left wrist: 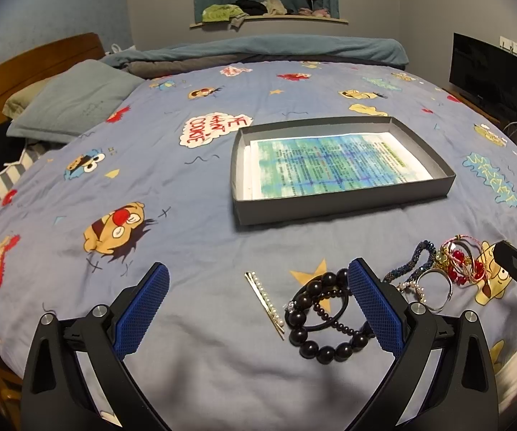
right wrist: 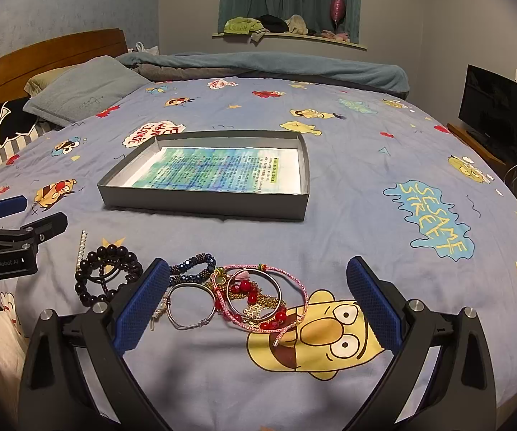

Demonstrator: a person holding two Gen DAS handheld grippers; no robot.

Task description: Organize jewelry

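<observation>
Bedroom scene, cartoon-print bedspread point(left wrist: 201, 352) as work surface. From left: pearl hair clip point(left wrist: 264, 300), long axis running away from me; black bead bracelets point(left wrist: 325, 318), between my left gripper point(left wrist: 258, 310) fingers, spread wide, empty. My right gripper point(right wrist: 258, 303), equally wide and empty, brackets the tangled bangle pile point(right wrist: 244, 294). Grey tray point(left wrist: 344, 204) lies beyond both, unfilled.
</observation>
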